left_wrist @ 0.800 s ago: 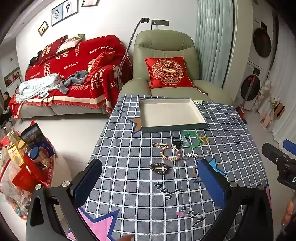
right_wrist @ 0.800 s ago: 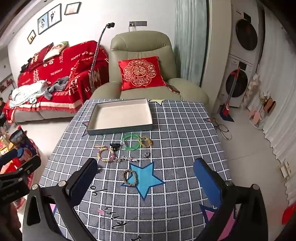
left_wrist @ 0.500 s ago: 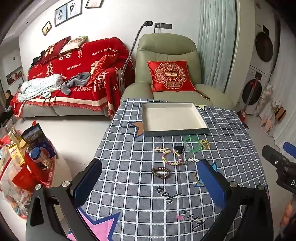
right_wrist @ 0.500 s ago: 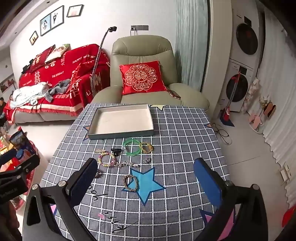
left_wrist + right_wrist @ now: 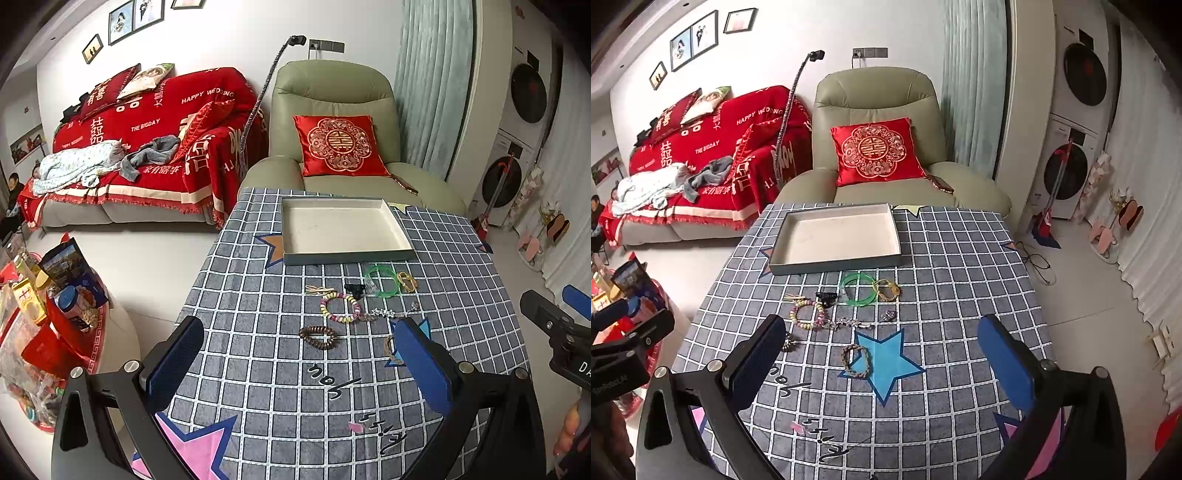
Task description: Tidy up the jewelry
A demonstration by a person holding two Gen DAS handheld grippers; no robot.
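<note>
A shallow grey tray (image 5: pixel 349 256) (image 5: pixel 834 261) with a white floor sits at the table's far side. In front of it lie several pieces of jewelry: a green bangle (image 5: pixel 382 280) (image 5: pixel 860 288), a pastel bead bracelet (image 5: pixel 340 308) (image 5: pixel 809 314), a brown wooden bead bracelet (image 5: pixel 319 336), a braided bracelet (image 5: pixel 856 361), a black clip (image 5: pixel 354 289) (image 5: pixel 826 297) and a small ring (image 5: pixel 888 315). My left gripper (image 5: pixel 299 360) hovers open above the near table, with nothing between its blue pads. My right gripper (image 5: pixel 882 363) is likewise open and holds nothing.
The table wears a grey checked cloth (image 5: pixel 280 387) with star prints. Behind it stand a green armchair (image 5: pixel 332 103) with a red cushion and a red-covered sofa (image 5: pixel 147 122). A round side table with snacks (image 5: pixel 48 306) stands at the left.
Both grippers have tilted or drawn back a little, so the tray and jewelry sit lower in both views. Nothing on the table has moved; both pairs of jaws stay wide.
</note>
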